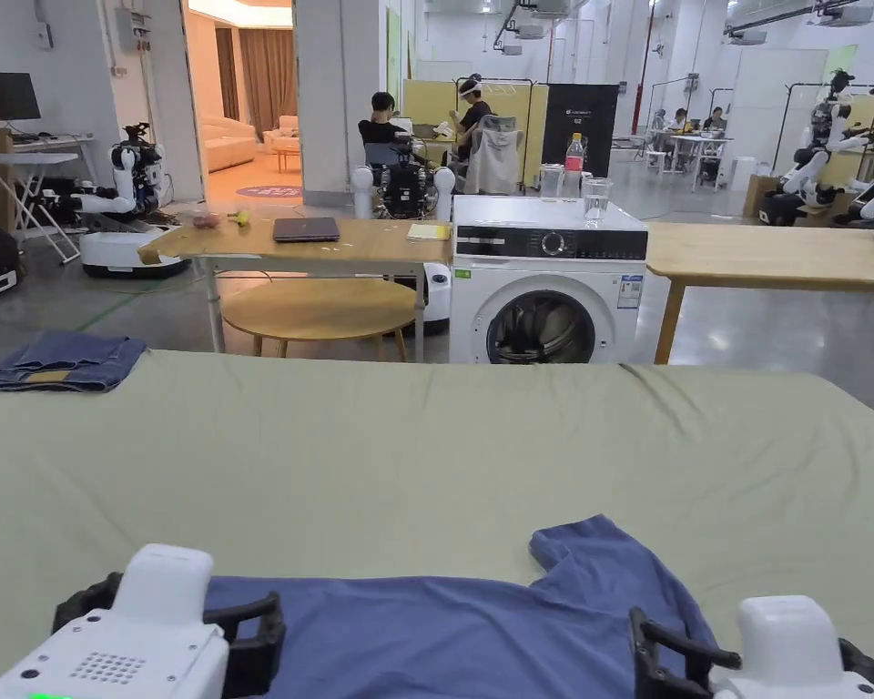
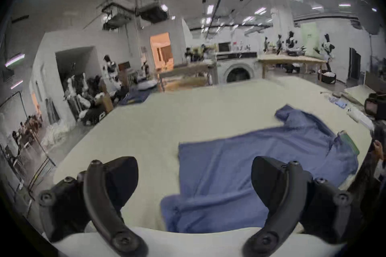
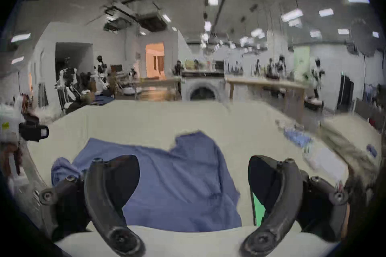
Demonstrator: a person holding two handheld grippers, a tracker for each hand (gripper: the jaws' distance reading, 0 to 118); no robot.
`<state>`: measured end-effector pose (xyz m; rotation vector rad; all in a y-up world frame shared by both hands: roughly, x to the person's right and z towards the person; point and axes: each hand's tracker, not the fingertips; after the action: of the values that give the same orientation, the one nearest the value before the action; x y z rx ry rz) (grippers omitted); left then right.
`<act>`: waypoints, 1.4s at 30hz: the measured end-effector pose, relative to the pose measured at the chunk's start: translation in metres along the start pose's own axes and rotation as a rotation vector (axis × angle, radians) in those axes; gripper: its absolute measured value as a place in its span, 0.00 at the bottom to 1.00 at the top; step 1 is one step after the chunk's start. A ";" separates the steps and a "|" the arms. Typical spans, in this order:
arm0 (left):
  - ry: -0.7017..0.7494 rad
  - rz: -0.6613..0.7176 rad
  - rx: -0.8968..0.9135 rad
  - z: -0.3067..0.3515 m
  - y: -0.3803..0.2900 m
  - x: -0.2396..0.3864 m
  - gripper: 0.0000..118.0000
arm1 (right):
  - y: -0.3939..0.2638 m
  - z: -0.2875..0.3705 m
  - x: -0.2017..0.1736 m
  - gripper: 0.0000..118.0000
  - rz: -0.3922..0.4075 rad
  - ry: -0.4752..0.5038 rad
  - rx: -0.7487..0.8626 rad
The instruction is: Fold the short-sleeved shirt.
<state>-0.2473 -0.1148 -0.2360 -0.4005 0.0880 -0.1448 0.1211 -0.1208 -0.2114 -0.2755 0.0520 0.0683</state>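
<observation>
The blue short-sleeved shirt lies spread on the tabletop, which is covered with a pale green cloth, at the edge nearest the person. It is the landmark here.

At the shirt's left end hover the left tongs, jaws wide apart and empty. In the left gripper view the straight left edge of the shirt runs between the jaws, and a bunched, rolled-up lump of fabric sits at the near corner just below them. Well beyond the shirt, at the tabletop's far left corner, lies a folded pair of jeans.

The middle of the shirt is fairly flat, with soft creases. Toward its right end one sleeve juts away from the person, its tip curled over.

At the shirt's right end are the right tongs, also spread open and gripping nothing; the shirt's right portion lies under and between the jaws.

The cloth looks thin, light and limp. It will likely sag and drape from wherever it is pinched, and one layer may slide over another or drag the table cover with it. Hems, seams and corners seem the safest holds: probably the near left corner for the left tongs once the lump is shaken out, and the shoulder or sleeve edge for the right. Pinching mid-panel would likely just pucker it.
</observation>
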 end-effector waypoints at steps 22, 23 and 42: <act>0.036 0.056 -0.280 -0.186 -0.027 -0.044 0.04 | -0.015 -0.087 0.011 0.00 -0.006 0.037 -0.108; 0.031 0.063 -0.319 -0.207 -0.025 -0.046 0.27 | -0.015 -0.095 0.016 0.00 -0.009 0.033 -0.117; -0.026 -0.069 -0.422 -0.268 -0.004 -0.024 0.00 | -0.039 -0.339 0.113 0.95 -0.053 -0.049 -0.631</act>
<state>-0.3024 -0.2173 -0.4784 -0.8266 0.0793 -0.1899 0.2228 -0.2438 -0.5340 -0.9051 -0.0273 0.0368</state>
